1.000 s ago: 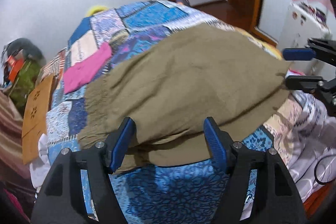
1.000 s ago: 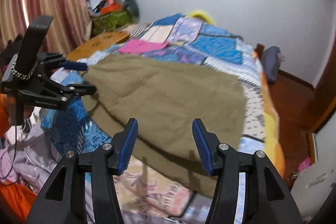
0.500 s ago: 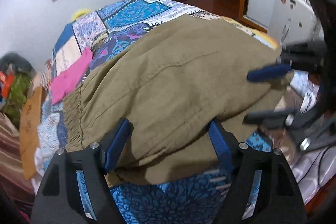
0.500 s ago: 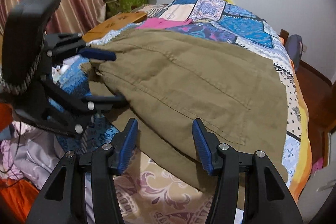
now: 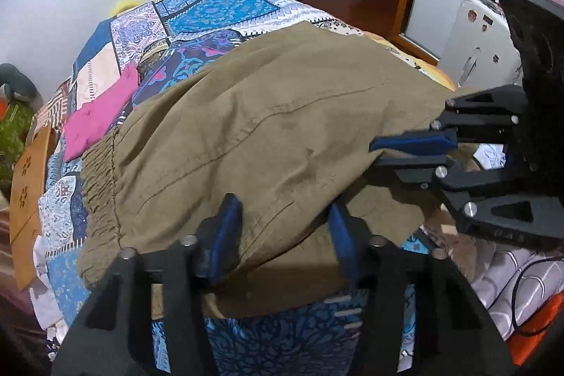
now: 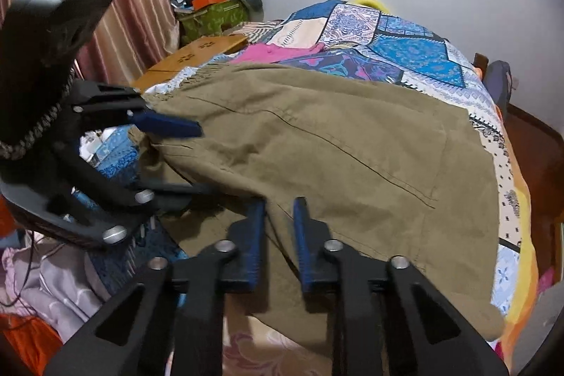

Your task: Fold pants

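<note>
Olive pants [image 5: 268, 143] between both claws show no readable label.

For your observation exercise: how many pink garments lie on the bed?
1: a pink garment lies flat on the quilt, beyond the pants' elastic waistband. Others may be hidden beneath the pants.
</note>
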A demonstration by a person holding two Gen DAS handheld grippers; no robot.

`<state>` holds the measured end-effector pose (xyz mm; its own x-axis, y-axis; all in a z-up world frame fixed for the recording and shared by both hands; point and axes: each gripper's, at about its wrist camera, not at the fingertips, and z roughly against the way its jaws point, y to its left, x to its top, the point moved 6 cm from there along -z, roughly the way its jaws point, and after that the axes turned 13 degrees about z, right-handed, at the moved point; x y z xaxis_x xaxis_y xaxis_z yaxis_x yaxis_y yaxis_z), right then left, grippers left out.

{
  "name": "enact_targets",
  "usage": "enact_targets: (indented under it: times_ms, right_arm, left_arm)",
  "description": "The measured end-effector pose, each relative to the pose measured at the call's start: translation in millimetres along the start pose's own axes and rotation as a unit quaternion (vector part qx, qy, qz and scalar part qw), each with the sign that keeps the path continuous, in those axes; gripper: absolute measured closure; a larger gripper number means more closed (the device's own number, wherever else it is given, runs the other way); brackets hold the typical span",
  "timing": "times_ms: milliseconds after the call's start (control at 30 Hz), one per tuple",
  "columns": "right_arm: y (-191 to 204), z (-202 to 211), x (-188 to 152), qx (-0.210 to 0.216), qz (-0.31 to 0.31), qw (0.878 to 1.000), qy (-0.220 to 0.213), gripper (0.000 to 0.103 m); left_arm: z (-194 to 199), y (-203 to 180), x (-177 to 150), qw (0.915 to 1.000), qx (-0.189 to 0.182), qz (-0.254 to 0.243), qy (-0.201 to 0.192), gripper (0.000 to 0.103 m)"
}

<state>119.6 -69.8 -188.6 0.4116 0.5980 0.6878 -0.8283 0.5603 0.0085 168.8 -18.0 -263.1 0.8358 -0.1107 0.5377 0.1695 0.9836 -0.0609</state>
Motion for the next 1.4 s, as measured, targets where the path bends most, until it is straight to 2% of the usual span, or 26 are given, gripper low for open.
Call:
enact_targets:
  times_ms: [133,200,500,700,833,933,1000,1067,1133,1233,1267,1333,1400]
  right_arm:
    - [2.6,7.0,1.0,0.007,-0.003,1.000,-0.005,0.094]
    - [2.2,12.7,1.6,0.009,-0.004,1.000,-0.010,0.095]
    - [17.9,34.3,-1.8,0.022,0.008,1.000,-0.020,0.095]
    - [23.7,32.1,-8.4,0.036,0.011,0.999,-0.007,0.095]
    - [19.1,20.0,-14.9,0.055,-0.008,0.998,0.012,0.092]
    - [15.5,20.0,-14.3,0.053,-0.019,0.998,0.014,0.091]
    - [15.7,23.6,-13.2,0.050,-0.017,0.998,0.016,0.086]
    - [15.2,28.3,-11.8,0.049,-0.014,0.999,0.018,0.081]
    - [14.0,34.8,-8.0,0.044,-0.010,0.999,0.008,0.080]
    - [10.5,39.9,-2.6,0.044,-0.022,0.999,-0.005,0.080]
    - [8.7,40.0,-2.3,0.042,-0.027,0.999,-0.009,0.079]
    - [3.1,34.6,-2.0,0.031,-0.041,0.999,-0.008,0.076]
    - [-2.1,22.1,-7.5,0.023,-0.055,0.998,0.012,0.069]
  left_arm:
    - [8.0,-5.9,2.0,0.9998,0.004,-0.010,-0.015,0.074]
    - [14.6,-9.1,1.5,0.9996,0.004,-0.016,-0.021,0.078]
    - [37.1,-15.4,-11.1,0.9993,-0.002,-0.019,-0.032,0.080]
    - [34.4,-16.9,-25.7,0.9998,-0.015,-0.009,-0.014,0.080]
    - [28.9,-13.9,-29.4,0.9997,-0.025,0.008,0.000,0.078]
    - [34.2,-11.5,-29.4,0.9993,-0.036,0.012,0.005,0.075]
    - [41.6,-8.7,-29.2,0.9986,-0.049,0.017,0.007,0.073]
    - [51.2,-5.3,-27.5,0.9980,-0.058,0.024,0.002,0.071]
    - [62.0,0.4,-22.4,0.9972,-0.063,0.039,-0.013,0.064]
    - [72.0,14.7,-10.4,0.9928,-0.080,0.084,-0.030,0.056]
    - [71.1,21.5,-6.3,0.9910,-0.080,0.103,-0.033,0.054]
    - [60.4,34.2,-1.6,0.9898,-0.055,0.128,-0.029,0.052]
    - [45.9,42.1,-5.4,0.9889,-0.042,0.142,-0.015,0.052]
